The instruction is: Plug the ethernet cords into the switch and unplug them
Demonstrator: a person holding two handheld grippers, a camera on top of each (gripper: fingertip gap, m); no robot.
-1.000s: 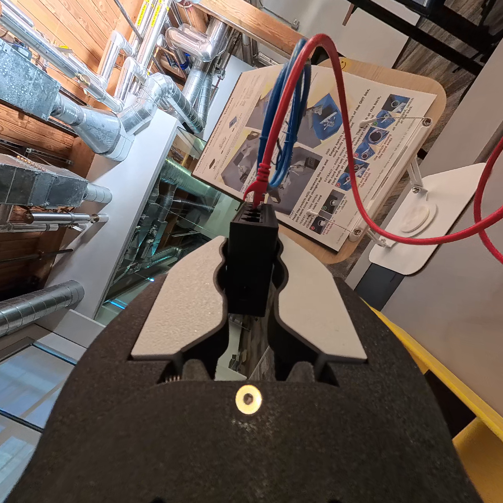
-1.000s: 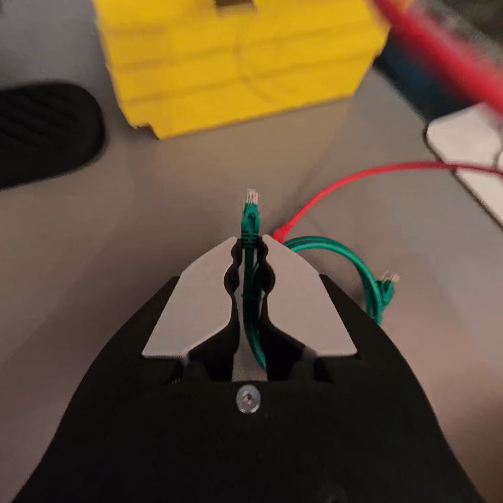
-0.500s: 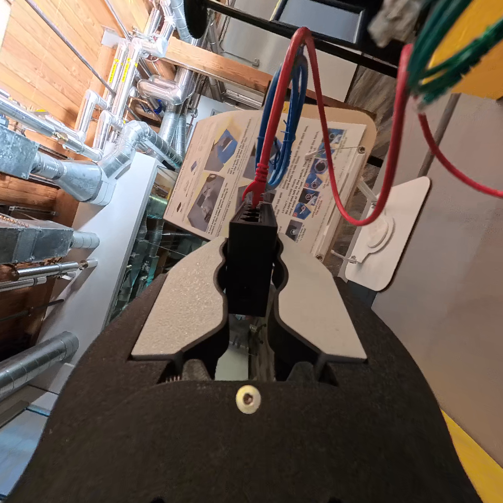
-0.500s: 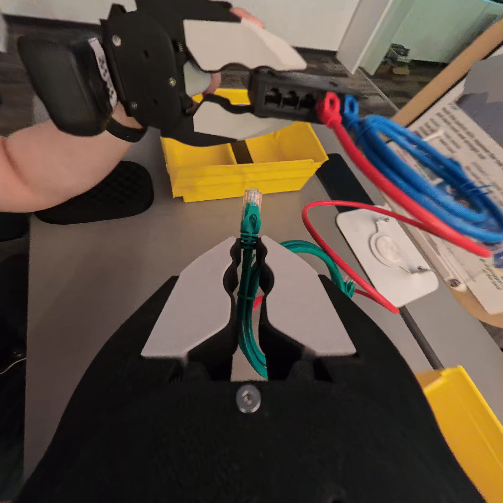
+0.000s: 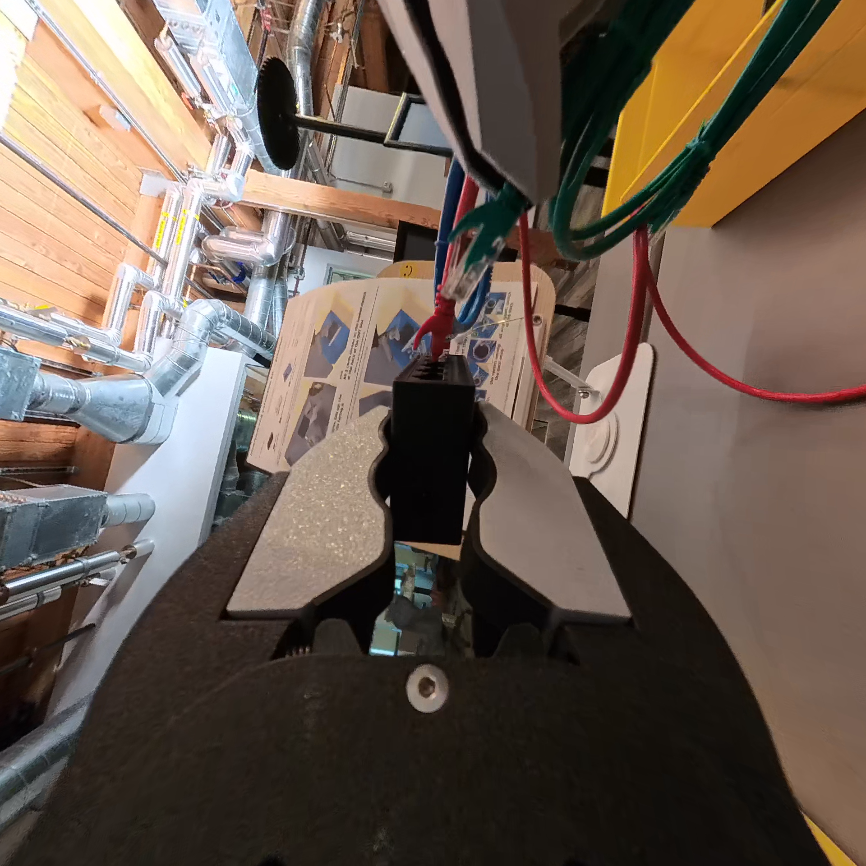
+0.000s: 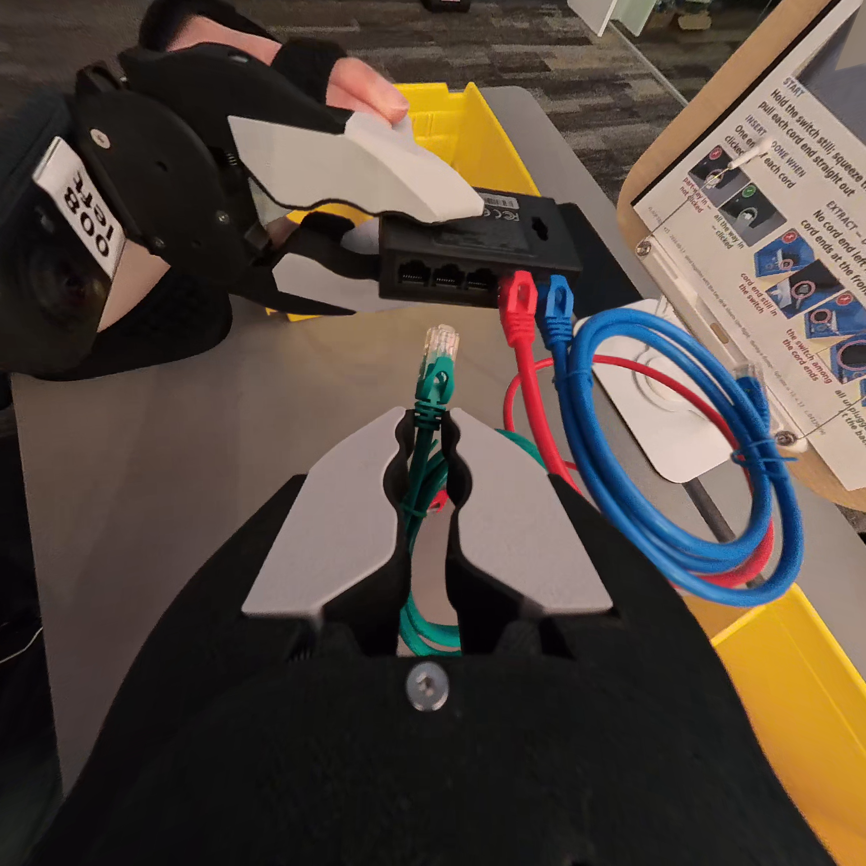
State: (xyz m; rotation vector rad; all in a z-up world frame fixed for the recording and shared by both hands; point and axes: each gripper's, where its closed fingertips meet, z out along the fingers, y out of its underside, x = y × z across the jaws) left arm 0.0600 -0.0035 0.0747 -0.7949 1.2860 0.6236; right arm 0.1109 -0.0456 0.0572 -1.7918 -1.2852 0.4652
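The switch (image 6: 478, 248) was clamped in the left tongs (image 6: 375, 243); the green cord (image 6: 433, 375), pinched in the right tongs (image 6: 429, 417), needed squaring to an empty port.

A: Gripper construction?
B: Each gripper, left gripper (image 5: 431, 421) and right gripper (image 6: 427, 412), has a black textured body, two pale grey scalloped fingers (image 6: 328, 515) and one silver hex screw (image 6: 426, 685).
A: Hand covering?
B: Black fingerless glove (image 6: 300, 61).
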